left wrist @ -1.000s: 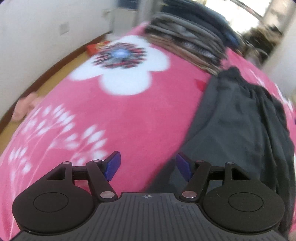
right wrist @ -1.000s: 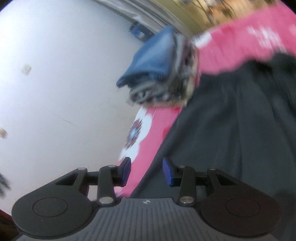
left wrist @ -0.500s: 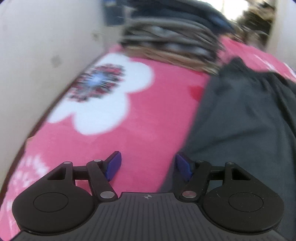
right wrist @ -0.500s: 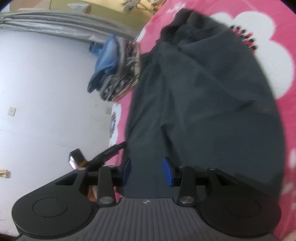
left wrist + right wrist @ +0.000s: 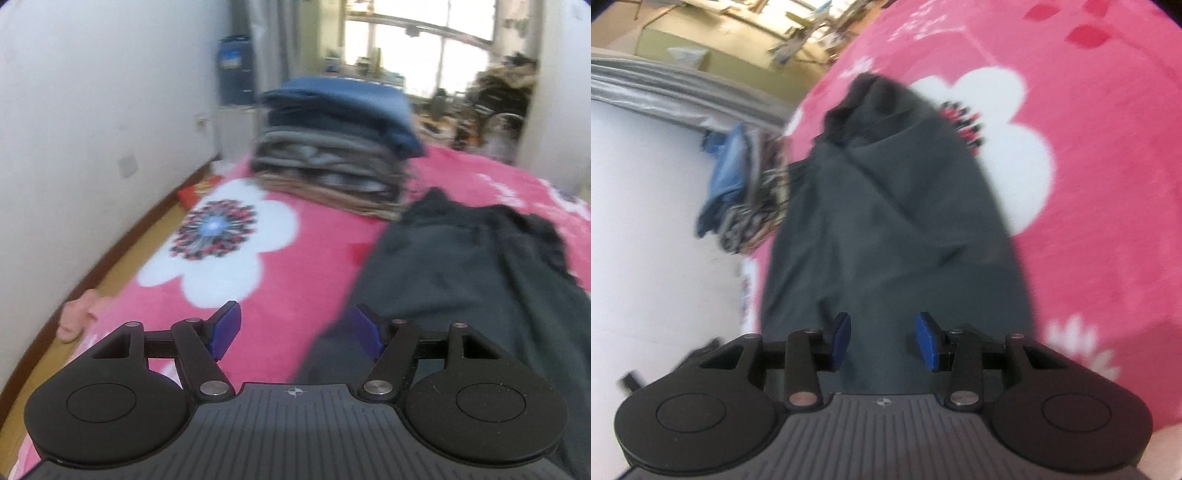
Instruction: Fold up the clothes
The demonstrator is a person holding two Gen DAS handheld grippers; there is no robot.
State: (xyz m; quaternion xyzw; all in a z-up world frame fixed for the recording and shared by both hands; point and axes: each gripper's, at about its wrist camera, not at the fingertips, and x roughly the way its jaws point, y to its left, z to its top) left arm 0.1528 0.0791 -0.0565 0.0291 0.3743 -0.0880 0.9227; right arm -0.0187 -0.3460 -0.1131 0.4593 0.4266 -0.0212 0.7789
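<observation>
Since a second ago both views have swung: dark grey garment (image 5: 894,229) now lies lengthwise on the pink bed (image 5: 295,266), folded stack (image 5: 336,147) beyond. Left claw (image 5: 295,332) and right claw (image 5: 882,339) gape, empty; judged next: grip its near edge.

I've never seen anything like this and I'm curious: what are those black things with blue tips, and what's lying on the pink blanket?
They are two hand-held grabbers, each with a camera looking along its fingers. One picture comes from the left gripper, the other from the right gripper. Both are open and hold nothing. On the pink flowered blanket lies a dark grey garment, spread out and waiting to be folded. Behind it sits a pile of folded clothes.
</observation>
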